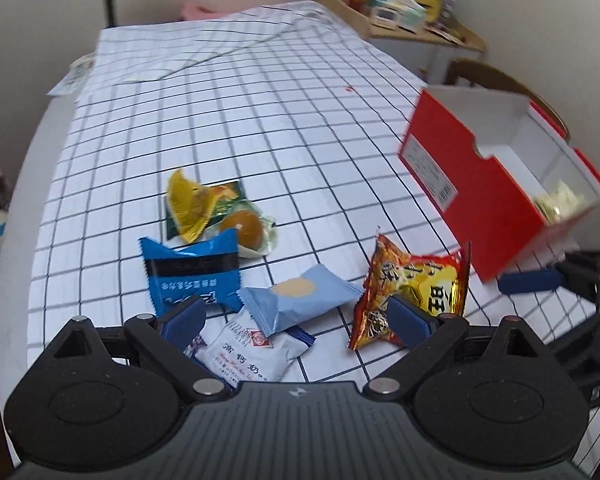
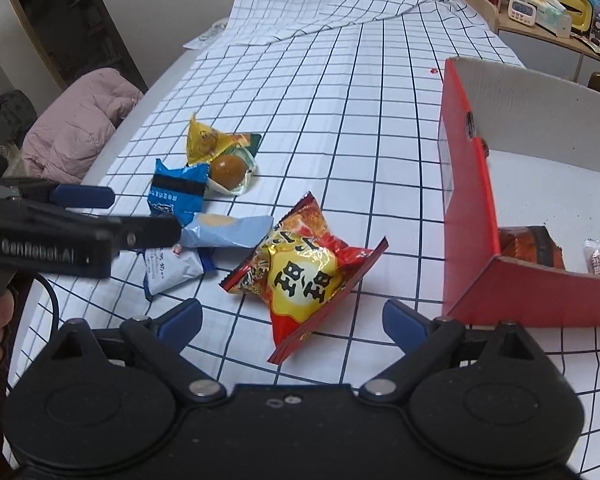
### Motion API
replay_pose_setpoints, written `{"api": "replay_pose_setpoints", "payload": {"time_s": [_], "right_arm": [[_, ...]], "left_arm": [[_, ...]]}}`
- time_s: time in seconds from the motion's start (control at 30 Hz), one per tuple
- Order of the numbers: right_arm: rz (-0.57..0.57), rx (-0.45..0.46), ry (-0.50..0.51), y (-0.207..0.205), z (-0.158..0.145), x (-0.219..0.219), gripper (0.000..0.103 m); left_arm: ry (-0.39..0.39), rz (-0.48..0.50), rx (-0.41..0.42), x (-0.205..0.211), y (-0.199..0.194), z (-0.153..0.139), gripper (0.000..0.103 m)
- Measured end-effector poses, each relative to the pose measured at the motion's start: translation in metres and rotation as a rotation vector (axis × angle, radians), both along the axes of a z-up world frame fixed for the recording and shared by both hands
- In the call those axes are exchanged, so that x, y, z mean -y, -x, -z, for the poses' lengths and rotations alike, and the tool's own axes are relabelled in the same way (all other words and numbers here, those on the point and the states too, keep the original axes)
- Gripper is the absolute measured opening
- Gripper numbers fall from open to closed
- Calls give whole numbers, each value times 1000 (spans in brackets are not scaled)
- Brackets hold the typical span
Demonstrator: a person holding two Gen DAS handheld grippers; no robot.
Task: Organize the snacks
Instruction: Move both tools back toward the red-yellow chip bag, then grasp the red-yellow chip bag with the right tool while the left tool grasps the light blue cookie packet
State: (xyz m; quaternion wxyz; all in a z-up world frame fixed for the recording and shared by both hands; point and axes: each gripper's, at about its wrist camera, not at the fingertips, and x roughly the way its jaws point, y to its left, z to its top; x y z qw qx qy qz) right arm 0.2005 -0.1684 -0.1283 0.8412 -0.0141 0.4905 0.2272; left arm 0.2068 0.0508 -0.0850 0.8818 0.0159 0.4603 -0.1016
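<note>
Spreading wide and holding nothing, the left gripper [image 1: 294,318] is held low over a white packet [image 1: 244,354] and a pale blue packet [image 1: 300,300]; the right gripper [image 2: 292,322] is likewise held apart and empty, just short of a red and yellow snack bag [image 2: 304,272]; a dark blue packet [image 2: 176,192] is seen beyond, overlapped by a wrapped brown egg [image 2: 228,170] and a yellow packet [image 2: 204,142]; all are laid on the checked tablecloth [image 2: 340,100]; the red box [image 2: 466,216] is set to the right, with a few snacks inside.
</note>
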Motion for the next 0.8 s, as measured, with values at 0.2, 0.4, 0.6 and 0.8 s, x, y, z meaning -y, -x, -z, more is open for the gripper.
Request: {"api": "replay_pose_setpoints", "payload": {"time_s": [0.2,0.4,0.6,0.8], "right_arm": [[35,2,-8,-7,11,-4,94],[31,17,5,-12,23,-10,90],[16,14,-5,-15,31,-9,87],[16,21,5,-17,36,-10,84]], "left_arm": [[-19,120,-57,6,-21,17,98],[-45,195,-105,9,-43,31,97],[-65,279,-148,12,-60,40,91],[-75,338,-186,20,-67,53,79]]}}
